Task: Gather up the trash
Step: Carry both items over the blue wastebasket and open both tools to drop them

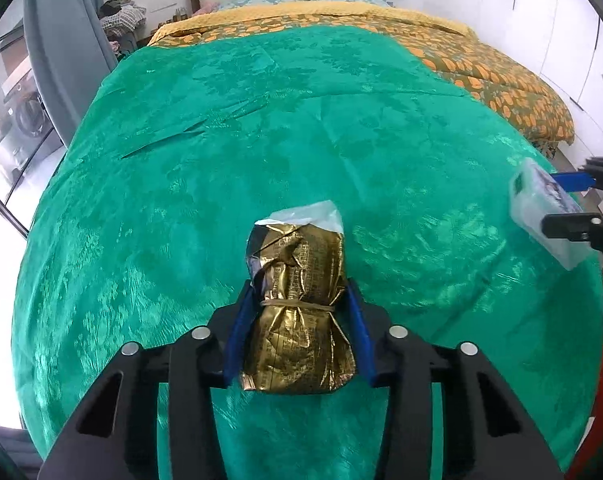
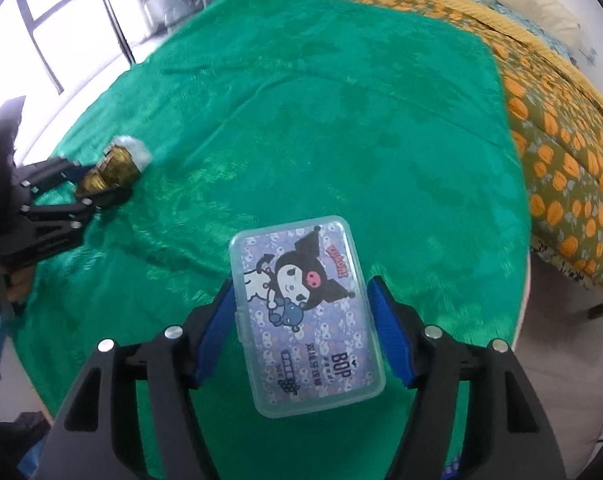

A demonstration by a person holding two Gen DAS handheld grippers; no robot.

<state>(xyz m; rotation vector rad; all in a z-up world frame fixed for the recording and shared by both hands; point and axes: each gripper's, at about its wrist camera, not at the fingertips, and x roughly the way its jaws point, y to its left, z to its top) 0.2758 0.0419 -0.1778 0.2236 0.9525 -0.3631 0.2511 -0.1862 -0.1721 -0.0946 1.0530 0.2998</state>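
Observation:
My left gripper [image 1: 299, 292] is shut on a crumpled gold foil packet [image 1: 297, 300] tied with a rubber band, held over the green blanket [image 1: 261, 120]. My right gripper [image 2: 303, 292] is shut on a clear plastic box [image 2: 301, 312] with a purple cartoon label, also above the blanket. In the left wrist view the box [image 1: 541, 220] and the right gripper [image 1: 573, 204] show at the far right. In the right wrist view the gold packet [image 2: 117, 164] and the left gripper [image 2: 105, 184] show at the far left.
The green blanket covers the near part of a bed. An orange-flowered quilt [image 1: 481, 68] lies beyond it and along the right edge [image 2: 561, 152]. White wardrobes [image 1: 561, 32] stand at the right; a window and a washing machine [image 1: 25, 116] at the left.

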